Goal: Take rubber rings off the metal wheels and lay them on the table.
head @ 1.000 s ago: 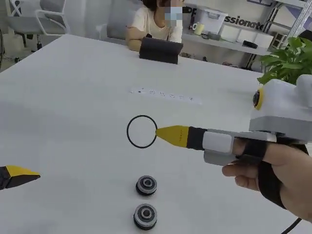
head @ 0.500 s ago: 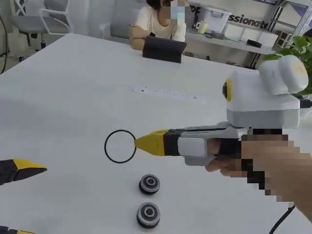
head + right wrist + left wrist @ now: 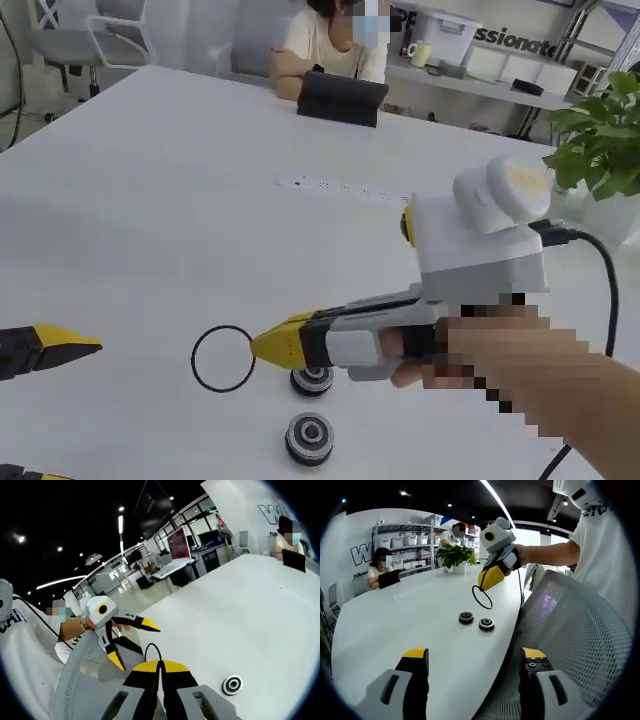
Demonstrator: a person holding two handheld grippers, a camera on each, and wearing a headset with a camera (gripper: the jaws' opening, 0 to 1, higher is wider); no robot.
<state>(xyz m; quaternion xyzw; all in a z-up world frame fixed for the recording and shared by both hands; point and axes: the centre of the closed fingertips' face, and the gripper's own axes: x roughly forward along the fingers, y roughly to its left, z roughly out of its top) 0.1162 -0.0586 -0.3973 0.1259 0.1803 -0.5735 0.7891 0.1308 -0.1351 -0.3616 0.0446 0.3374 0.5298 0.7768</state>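
White matte table [image 3: 200, 170], wall lettering [image 3: 505, 42] "ssionate"; my right gripper [image 3: 258, 345] pinches a thin black rubber ring [image 3: 193, 359], round metal wheels [image 3: 310, 437] near its fingers; left gripper [image 3: 474, 653] released.

Black lettering [image 3: 508, 42] on the back wall reads partly "ssionat"

Potted plant [image 3: 598, 140], seated person [image 3: 318, 45], tablet [image 3: 338, 100]

Head view from high, facing forward and down on the table [image 3: 150, 180], left gripper view low from near left, facing right, right gripper view facing left, metal wheels [image 3: 311, 436] shared by the first two
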